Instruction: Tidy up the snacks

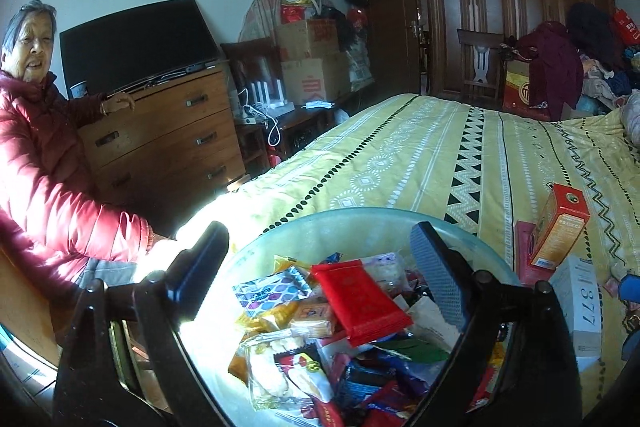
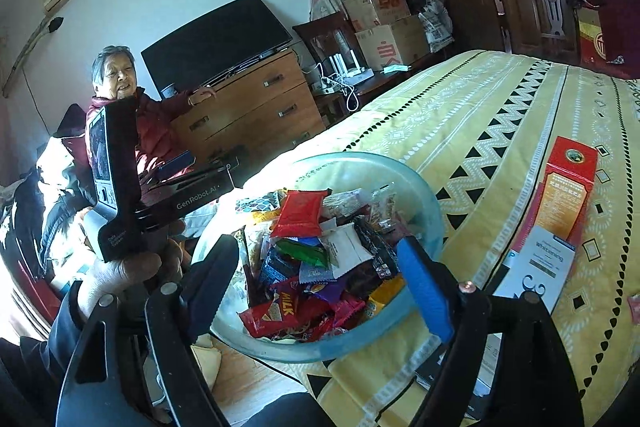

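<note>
A clear glass bowl heaped with wrapped snacks sits at the near corner of a yellow patterned bed. A red packet lies on top of the pile. My left gripper is open and empty, its fingers spread above the bowl's near side. My right gripper is open and empty, hovering over the bowl's front rim. The left gripper's body shows in the right wrist view, held in a hand left of the bowl.
An orange-red box and a white box lie on the bed right of the bowl. A woman in a red jacket sits at left by a wooden dresser with a TV.
</note>
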